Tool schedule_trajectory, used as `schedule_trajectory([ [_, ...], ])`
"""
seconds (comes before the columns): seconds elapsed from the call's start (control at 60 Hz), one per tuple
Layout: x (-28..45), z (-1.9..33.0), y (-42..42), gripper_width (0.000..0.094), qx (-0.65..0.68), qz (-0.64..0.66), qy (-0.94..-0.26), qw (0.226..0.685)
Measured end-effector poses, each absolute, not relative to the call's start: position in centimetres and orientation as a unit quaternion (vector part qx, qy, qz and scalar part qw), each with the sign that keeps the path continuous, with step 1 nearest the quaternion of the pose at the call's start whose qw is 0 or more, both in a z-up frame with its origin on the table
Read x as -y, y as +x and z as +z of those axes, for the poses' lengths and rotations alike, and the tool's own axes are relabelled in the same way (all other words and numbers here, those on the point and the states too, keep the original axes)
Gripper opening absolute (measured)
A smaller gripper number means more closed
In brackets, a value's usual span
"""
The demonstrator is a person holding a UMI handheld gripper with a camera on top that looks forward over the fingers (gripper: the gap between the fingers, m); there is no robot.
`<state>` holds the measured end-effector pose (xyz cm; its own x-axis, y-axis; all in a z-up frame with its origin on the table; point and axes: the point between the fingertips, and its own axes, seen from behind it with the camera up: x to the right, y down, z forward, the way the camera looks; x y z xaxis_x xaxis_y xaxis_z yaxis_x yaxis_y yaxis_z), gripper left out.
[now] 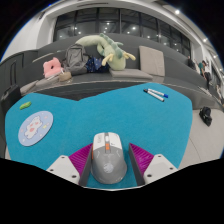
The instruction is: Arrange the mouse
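Note:
A grey and white mouse [109,160] with an orange stripe by its wheel sits between my gripper's [110,150] two fingers, over the near part of a teal desk mat [150,120]. The magenta pads [82,158] close against both sides of the mouse, with no gap showing. The mouse's front points away from me. I cannot tell whether it rests on the mat or is lifted off it.
A white round disc [36,127] lies on the mat's left part, and a small green item [25,103] lies beyond it. A pen [156,95] lies at the far right of the mat. Behind the mat are a plush toy [112,50], a grey bag [75,57] and a pink item [52,68].

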<state>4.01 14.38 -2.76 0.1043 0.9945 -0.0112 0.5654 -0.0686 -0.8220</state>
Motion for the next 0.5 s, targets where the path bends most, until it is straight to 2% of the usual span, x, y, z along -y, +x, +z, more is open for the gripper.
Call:
schedule_trajectory([
  [0.017, -14.3, -2.8, 4.0, 0.0655, 0.593, 0.314, -0.659, 0.341],
  [0.05, -13.9, -2.9, 4.1, 0.0556, 0.596, 0.313, -0.657, 0.339],
  [0.083, -13.9, -2.8, 4.2, 0.0547, 0.597, 0.307, -0.657, 0.343],
  [0.133, -13.7, -2.8, 4.2, 0.0412, 0.599, 0.303, -0.657, 0.344],
  [0.183, -13.8, -2.5, 4.3, 0.0365, 0.586, 0.301, -0.670, 0.343],
  [0.283, -11.2, 0.3, 4.4, 0.0349, 0.571, 0.334, -0.672, 0.332],
  [0.417, -4.3, 7.2, 3.1, 0.0349, 0.588, 0.376, -0.623, 0.353],
  [0.5, 1.4, 10.6, 1.5, 0.0348, 0.592, 0.407, -0.605, 0.344],
])
